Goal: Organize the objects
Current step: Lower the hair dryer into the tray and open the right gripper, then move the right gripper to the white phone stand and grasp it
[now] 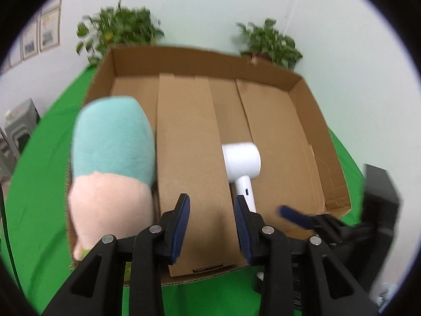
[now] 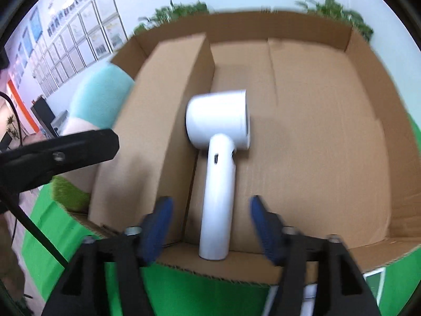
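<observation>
Releasing the dryer (image 2: 219, 158) flat in the box (image 2: 368, 137), right gripper (image 2: 210, 226) spread wide and apparently clear of the handle, left gripper (image 1: 211, 226) nearly closed, holding nothing; backing off straight, avoiding nudging it.

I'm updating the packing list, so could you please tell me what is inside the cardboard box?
Inside the cardboard box lie a white hair dryer and a long cardboard insert. Whatever lies under the insert is hidden.
</observation>
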`<state>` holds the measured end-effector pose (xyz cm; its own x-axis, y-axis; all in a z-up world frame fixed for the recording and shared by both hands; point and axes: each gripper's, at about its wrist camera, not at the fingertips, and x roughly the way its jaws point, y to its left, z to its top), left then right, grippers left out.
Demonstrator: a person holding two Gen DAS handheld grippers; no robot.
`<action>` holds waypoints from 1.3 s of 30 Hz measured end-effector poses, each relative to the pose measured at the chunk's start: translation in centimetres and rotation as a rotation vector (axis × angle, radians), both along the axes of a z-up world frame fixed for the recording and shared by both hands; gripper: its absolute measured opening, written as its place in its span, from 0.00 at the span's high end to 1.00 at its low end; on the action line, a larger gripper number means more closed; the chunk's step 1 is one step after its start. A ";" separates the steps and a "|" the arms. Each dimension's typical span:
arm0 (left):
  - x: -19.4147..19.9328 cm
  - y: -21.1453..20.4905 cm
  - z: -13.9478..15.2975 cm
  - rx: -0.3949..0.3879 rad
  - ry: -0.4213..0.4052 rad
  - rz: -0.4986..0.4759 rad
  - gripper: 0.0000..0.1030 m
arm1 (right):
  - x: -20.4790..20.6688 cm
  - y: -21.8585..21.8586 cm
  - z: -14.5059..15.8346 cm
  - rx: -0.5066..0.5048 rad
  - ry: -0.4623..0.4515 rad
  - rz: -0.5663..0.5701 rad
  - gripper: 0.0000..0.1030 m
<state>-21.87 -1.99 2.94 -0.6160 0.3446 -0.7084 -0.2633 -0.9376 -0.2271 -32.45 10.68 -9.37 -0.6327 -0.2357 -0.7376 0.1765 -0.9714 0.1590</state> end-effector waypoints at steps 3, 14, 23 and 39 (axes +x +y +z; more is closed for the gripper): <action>2.8 0.1 1.7 -0.054 0.134 0.058 0.46 | 3.3 1.6 2.4 -0.014 0.086 -0.022 0.01; 10.6 2.3 3.8 -0.084 0.309 0.091 0.16 | 21.2 8.2 8.0 0.001 0.235 -0.054 0.00; 12.7 4.1 4.0 -0.064 0.327 0.062 0.16 | 25.9 10.4 9.8 0.026 0.271 -0.038 0.00; 10.7 4.7 -2.4 0.067 0.058 -0.088 0.17 | 26.1 10.0 1.2 -0.108 -0.003 0.185 0.02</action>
